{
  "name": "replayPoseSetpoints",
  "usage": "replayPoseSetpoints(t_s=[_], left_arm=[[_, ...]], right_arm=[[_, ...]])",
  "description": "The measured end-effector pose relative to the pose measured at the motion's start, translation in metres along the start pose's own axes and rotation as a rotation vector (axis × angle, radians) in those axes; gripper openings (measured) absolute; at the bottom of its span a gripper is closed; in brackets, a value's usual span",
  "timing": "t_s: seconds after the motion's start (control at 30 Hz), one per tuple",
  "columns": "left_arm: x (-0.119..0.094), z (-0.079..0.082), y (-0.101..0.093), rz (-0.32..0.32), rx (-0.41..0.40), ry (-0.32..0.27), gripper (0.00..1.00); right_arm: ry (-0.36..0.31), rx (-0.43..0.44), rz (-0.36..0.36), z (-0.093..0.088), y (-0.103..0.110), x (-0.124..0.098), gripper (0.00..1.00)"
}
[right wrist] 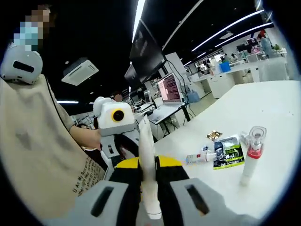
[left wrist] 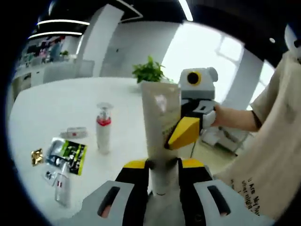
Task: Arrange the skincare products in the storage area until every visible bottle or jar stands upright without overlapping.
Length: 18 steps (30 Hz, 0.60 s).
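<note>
Currently both grippers are clamping one beige tube (left wrist: pixel 161 123), its long axis upright: left gripper (left wrist: pixel 163 165) at its base, right gripper (right wrist: pixel 148 175) pinching its side, above the table's (left wrist: pixel 56 103) near edge.

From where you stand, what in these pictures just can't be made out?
- Tube: its print is blurred in the left gripper view, and the right gripper covers part of it.
- Green sachet: lettering too small in the right gripper view.
- Lying bottle: label blurred near the left gripper view's edge.
</note>
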<state>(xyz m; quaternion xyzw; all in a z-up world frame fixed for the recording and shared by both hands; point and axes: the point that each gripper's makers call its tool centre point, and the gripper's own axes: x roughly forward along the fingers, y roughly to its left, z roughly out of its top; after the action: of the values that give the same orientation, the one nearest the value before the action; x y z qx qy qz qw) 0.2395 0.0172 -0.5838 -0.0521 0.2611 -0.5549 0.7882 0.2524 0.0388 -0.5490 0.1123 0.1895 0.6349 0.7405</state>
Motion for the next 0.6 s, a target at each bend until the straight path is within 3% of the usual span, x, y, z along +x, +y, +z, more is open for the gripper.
replayPoseSetpoints(t_s=[0.43, 0.6], left_arm=[[0.012, 0.01, -0.012, -0.11, 0.128, 0.028, 0.19], [0.015, 0.008, -0.012, -0.118, 0.16, 0.058, 0.18]], right_arm=[[0.049, -0.101, 0.079, 0.01, 0.017, -0.001, 0.1], [0.075, -0.152, 0.107, 0.009, 0.021, 0.006, 0.1]])
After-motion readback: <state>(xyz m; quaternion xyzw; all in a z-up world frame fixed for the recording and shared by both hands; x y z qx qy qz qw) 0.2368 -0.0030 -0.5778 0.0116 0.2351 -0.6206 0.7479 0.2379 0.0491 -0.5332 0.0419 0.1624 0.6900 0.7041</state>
